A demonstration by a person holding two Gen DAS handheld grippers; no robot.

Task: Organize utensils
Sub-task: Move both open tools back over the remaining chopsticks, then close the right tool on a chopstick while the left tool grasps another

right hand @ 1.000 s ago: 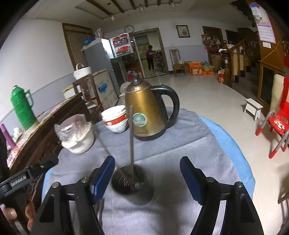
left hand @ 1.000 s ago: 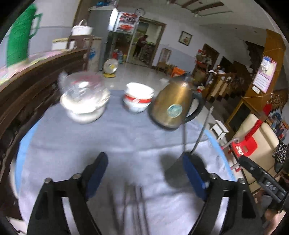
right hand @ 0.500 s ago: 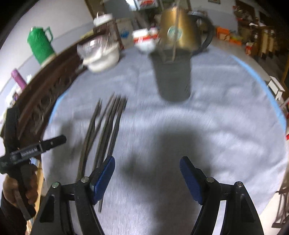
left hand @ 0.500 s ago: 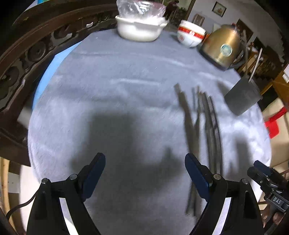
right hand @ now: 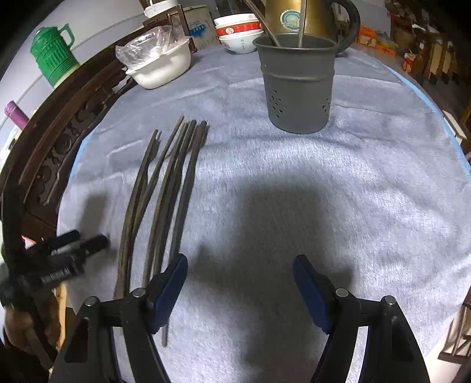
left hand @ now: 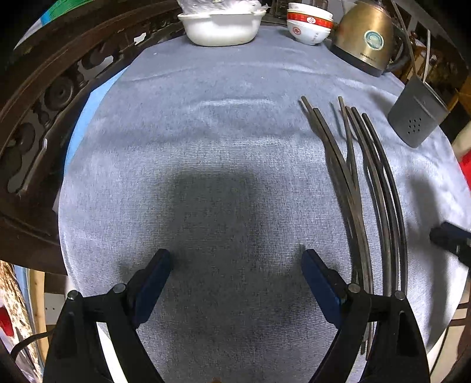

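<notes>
Counter, round, covered in grey-blue cloth. Utensil holder: grey metal cup with small drain holes, upright, on the far side of the cloth just in front of the kettle; contains two slim metal handles leaning out over its rim, their lower ends hidden. The same holder sits far right in the left wrist view. Chopsticks: a loose fan of long dark sticks lying flat on the cloth, left of the holder and well apart from it, their near ends reaching under the left finger of the right tongs; in the left wrist view the same chopsticks lie to the right. White dish: far left, holding a clear crumpled plastic bag. Stacked bowls: white with a red band, nested, contents hidden, beside the kettle. Kettle: brass-coloured, black handle, far edge. Green flask: on the dark wooden rail beyond the counter. Left tongs: spread wide, holding nothing, over bare cloth. Right tongs: spread wide, holding nothing, near edge of the counter.
</notes>
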